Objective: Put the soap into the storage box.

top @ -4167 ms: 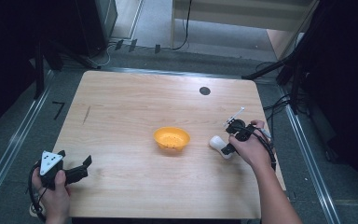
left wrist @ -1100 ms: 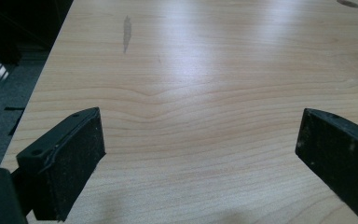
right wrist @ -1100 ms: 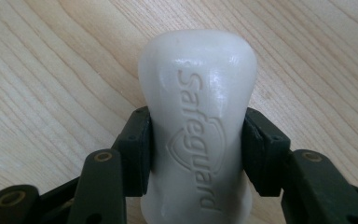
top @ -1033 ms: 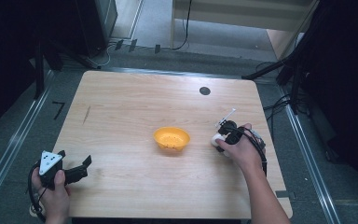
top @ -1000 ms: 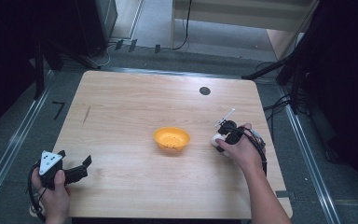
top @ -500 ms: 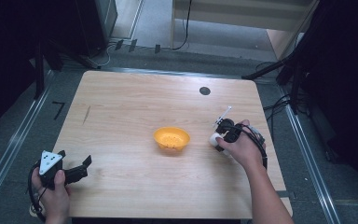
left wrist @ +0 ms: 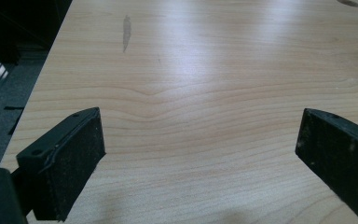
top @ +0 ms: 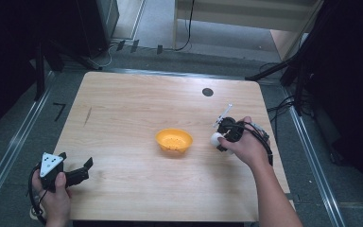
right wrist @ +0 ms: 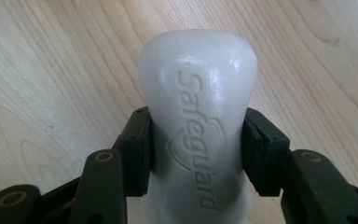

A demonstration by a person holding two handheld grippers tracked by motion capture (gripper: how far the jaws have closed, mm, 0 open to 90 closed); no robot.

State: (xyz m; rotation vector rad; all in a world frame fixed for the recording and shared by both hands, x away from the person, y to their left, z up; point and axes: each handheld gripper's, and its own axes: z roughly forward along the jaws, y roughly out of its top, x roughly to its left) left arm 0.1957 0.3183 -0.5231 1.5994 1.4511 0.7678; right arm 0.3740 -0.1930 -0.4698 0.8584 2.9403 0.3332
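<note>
The right gripper (right wrist: 196, 154) pinches a white soap bar (right wrist: 198, 107) embossed "Safeguard" between its jaws, above the worktop (right wrist: 51, 70), while the left gripper (left wrist: 200, 158) has its jaws spread

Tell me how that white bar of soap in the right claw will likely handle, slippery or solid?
The soap bar looks rigid: both pads of the right claw press its waist without denting it. Its glossy, rounded sides could let it slip, though the narrowed waist probably helps. It seems dense for its size, and unlikely to break.
</note>
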